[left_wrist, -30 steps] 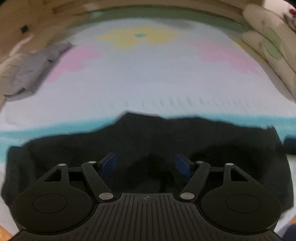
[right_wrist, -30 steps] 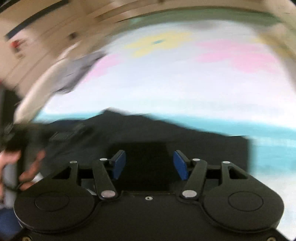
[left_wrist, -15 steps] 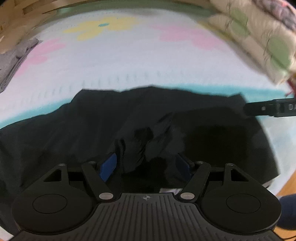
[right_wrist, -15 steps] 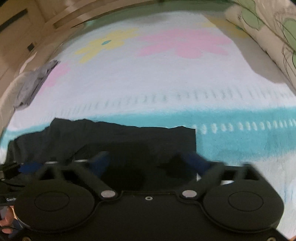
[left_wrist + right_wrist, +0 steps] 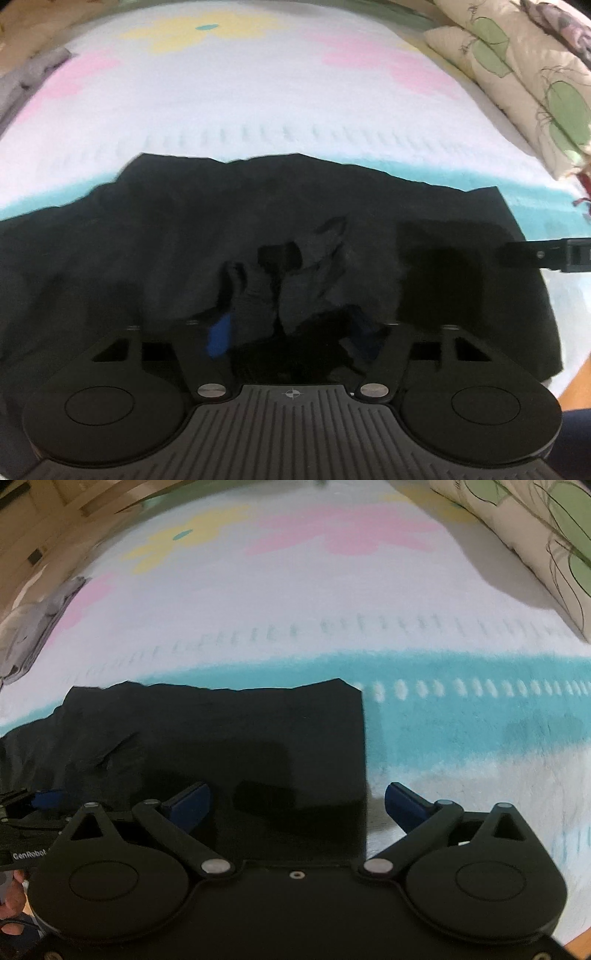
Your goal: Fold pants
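We have a pair of black, soft-fabric pants [image 5: 184,251] lying flat across the near part of the bed, on a white plush blanket [image 5: 277,96] with pink and yellow flowers and a teal band. In the right wrist view the pants [image 5: 229,731] end in a straight, square-cut edge on the right, with bare blanket just beyond it.

The left hand-held gripper [image 5: 291,334] points down into the middle of the cloth, where a small ridge of wrinkled fabric stands up between its blue pads. Its jaws have just been closing on that ridge; the picture is blurred there, so we cannot tell whether the pads already press on it. The right hand-held gripper [image 5: 297,803] has just been opening and now stands spread wide, straddling the straight right edge: one pad over the cloth, the other over the blanket, neither gripping.

We judge the pants to be light, limp and not fragile. They will sag and drape from any single point, and thin layers may slip apart, so a pinch should catch every layer. The plush blanket may drag on the cloth and pull in wrinkles.

The best holds, in our view, are the straight right edge near its corner and a matching point further left, so that the fabric lifts as a taut span. A folded grey garment [image 5: 33,627] lies well apart at the far left.
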